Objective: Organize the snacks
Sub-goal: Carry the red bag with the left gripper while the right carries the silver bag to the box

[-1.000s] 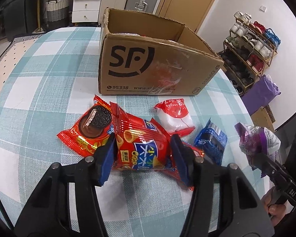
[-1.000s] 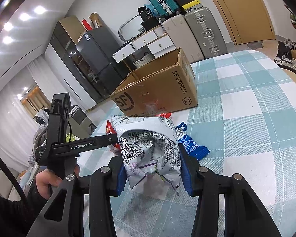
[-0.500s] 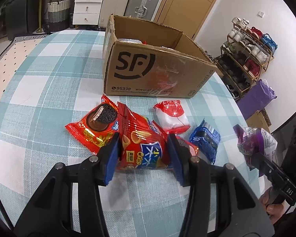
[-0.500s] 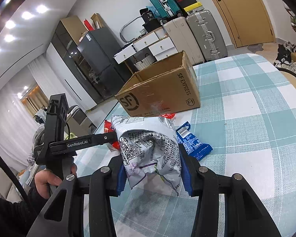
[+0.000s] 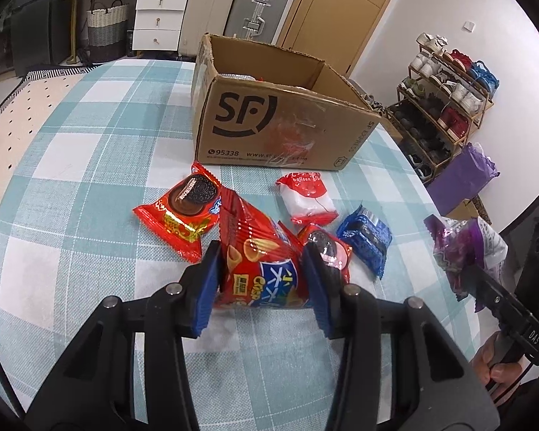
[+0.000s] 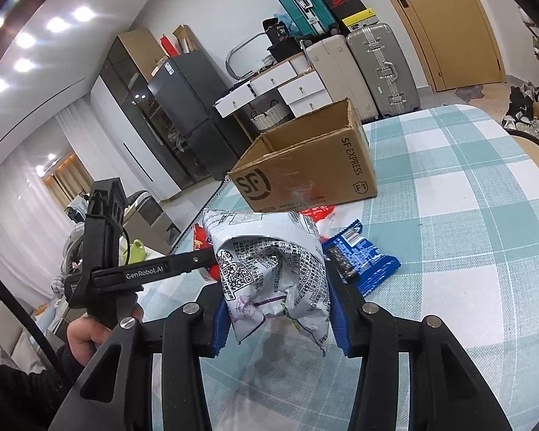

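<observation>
Two snack bags are in our grippers, one each, in front of the box (image 5: 269, 125).

Our left gripper (image 5: 262, 280) is clamped on a red crisp bag (image 5: 258, 262), raised just over the checked table (image 5: 72, 179). Our right gripper (image 6: 278, 309) squeezes a purple-and-white bag (image 6: 273, 269) above the cloth. On the table near the open box lie a red cookie pack (image 5: 183, 215), a white-and-red pack (image 5: 307, 197), a blue pack (image 5: 366, 240) and another red cookie pack (image 5: 328, 251), partly behind our left finger.
</observation>
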The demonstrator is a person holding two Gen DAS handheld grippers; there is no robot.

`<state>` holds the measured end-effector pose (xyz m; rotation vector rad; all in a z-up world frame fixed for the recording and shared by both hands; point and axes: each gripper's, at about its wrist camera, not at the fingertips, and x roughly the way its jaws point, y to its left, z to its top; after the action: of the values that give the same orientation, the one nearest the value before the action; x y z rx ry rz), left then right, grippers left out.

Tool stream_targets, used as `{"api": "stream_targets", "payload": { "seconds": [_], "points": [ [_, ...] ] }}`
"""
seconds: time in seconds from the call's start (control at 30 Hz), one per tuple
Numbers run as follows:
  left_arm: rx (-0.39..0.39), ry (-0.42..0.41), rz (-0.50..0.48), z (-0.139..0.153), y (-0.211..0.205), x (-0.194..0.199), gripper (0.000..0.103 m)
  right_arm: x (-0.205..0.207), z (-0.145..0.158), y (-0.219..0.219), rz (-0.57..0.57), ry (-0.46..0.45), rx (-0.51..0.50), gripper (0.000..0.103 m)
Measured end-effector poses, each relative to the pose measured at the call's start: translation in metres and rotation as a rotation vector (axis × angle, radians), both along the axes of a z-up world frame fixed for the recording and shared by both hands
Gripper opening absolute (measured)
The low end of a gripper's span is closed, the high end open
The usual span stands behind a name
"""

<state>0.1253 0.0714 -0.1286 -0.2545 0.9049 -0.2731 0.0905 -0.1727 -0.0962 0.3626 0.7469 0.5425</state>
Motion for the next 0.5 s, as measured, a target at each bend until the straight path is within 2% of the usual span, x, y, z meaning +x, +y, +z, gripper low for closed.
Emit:
{"api": "stream_targets", "payload": {
  "seconds": [0.5],
  "points": [
    [-0.017, -0.055, -0.012, 0.021, 0.01, -0.041, 0.037, -0.012, 0.008, 0.014, 0.038, -0.01, 0.021, 0.046]
  ]
}}
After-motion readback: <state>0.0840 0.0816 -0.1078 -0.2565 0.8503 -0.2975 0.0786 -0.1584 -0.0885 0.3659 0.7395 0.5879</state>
